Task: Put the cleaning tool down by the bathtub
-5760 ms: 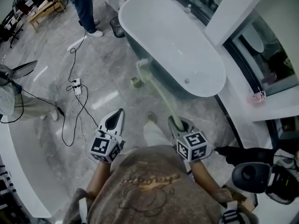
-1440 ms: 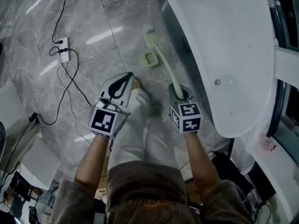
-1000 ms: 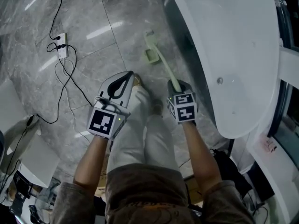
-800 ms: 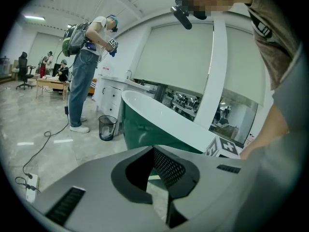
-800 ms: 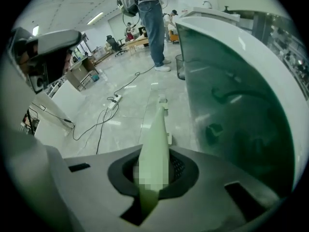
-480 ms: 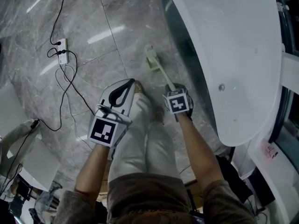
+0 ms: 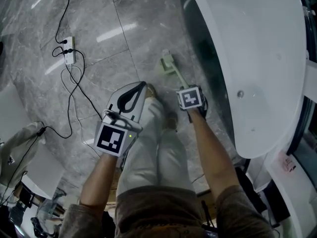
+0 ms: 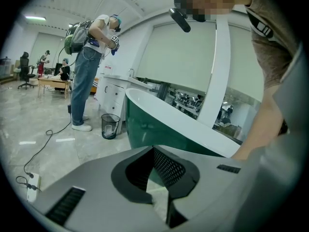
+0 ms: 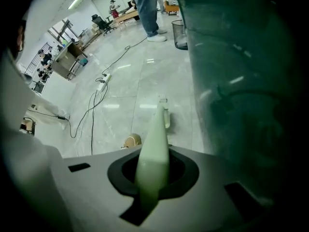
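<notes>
My right gripper (image 9: 153, 175) clenches the brush (image 7: 171, 67) by its handle, just beside the tub (image 7: 247, 58); my left gripper (image 7: 138, 89) is closed, empty.

Overall light: I get even, fairly bright indoor light in the head view, with no hard shadows.
Glare: white streaks sit on the glossy grey marble floor (image 7: 113, 32), and the glossy white bathtub (image 7: 257, 43) is almost blown out.
Source: a ceiling strip lamp (image 8: 36, 18) glows in my left gripper view.
Edges: both gripper views bend straight lines and fade to black at the corners.
Focus: the pale green plastic tool handle (image 9: 153, 158) is soft up close in the right gripper view.
</notes>
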Tool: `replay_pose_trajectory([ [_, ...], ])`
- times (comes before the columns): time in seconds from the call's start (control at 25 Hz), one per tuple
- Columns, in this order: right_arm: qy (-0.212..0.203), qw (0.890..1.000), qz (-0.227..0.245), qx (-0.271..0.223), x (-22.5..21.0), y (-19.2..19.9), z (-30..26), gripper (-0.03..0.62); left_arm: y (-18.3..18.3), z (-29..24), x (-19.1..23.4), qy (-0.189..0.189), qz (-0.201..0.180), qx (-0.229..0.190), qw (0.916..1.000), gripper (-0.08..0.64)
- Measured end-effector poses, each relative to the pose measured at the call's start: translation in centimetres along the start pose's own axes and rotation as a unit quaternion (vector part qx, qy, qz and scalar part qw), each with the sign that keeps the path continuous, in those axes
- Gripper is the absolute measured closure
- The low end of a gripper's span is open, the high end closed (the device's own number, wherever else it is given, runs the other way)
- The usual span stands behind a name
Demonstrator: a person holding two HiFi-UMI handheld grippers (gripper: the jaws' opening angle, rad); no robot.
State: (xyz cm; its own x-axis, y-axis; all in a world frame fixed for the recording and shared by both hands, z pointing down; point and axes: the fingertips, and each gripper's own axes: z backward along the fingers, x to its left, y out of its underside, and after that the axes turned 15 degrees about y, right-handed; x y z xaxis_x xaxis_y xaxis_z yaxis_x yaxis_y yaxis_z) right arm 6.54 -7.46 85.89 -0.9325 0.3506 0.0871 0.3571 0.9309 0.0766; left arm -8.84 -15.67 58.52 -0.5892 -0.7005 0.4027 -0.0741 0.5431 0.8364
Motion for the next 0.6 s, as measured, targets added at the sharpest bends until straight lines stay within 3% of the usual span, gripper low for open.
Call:
replay_pose_trajectory([
  [0.4,-0.024,0.995,0.021,0.093,1.1,0.8,-2.5,0.565,1.2,0.2,1.0,-0.003,0.011,0.008,0.9999,0.560],
  [0.6,-0.014,0.992,0.044,0.114,1.0,0.3,-3.3,0.565,1.5,0.3,1.7,-0.003,0.016,0.011,0.9998,0.560],
])
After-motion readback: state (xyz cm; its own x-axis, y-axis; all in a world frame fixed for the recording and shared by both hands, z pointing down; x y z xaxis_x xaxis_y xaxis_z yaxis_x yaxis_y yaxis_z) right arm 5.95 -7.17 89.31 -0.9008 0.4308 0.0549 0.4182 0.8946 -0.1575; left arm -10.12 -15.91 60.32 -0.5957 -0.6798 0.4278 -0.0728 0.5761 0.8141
